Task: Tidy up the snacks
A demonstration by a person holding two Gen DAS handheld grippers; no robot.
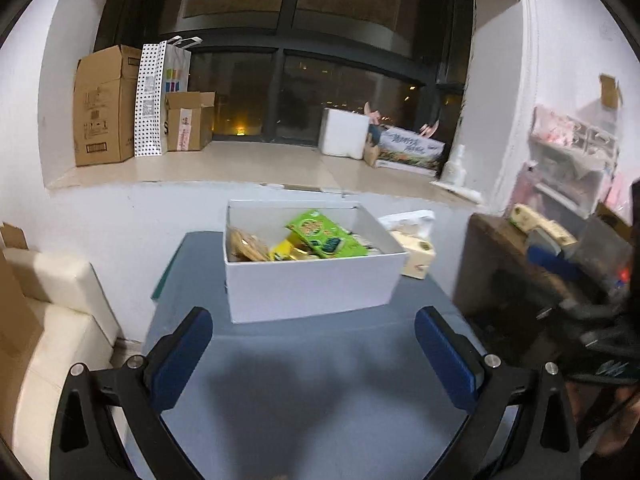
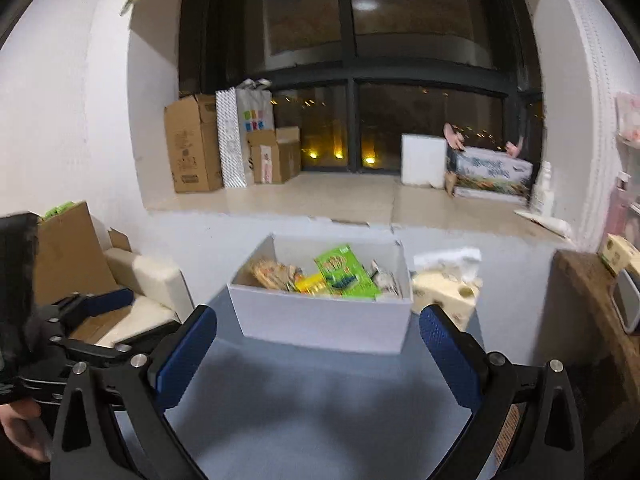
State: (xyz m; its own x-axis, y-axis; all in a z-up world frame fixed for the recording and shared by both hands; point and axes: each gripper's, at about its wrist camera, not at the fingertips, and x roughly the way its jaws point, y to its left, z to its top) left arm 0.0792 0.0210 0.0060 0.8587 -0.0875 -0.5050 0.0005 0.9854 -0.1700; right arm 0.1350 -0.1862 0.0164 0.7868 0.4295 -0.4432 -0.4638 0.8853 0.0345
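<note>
Left gripper [image 1: 314, 354]: your fingers are spread wide and empty, hovering over the grey bench [image 1: 320, 380], short of the box.
White box [image 1: 312, 284]: it sits at the far middle of the bench, open on top.
Snacks: all inside the box; from the left, a brown round-patterned pack [image 1: 248, 245], a yellow pack [image 1: 290, 254], then a green packet [image 1: 326, 234] tilted on top.
Tissue pack [image 1: 418, 254]: just beside the box's right wall.
Right gripper [image 2: 318, 354]: your fingers are wide apart too, nothing between them, facing the same box from the near bench.
</note>
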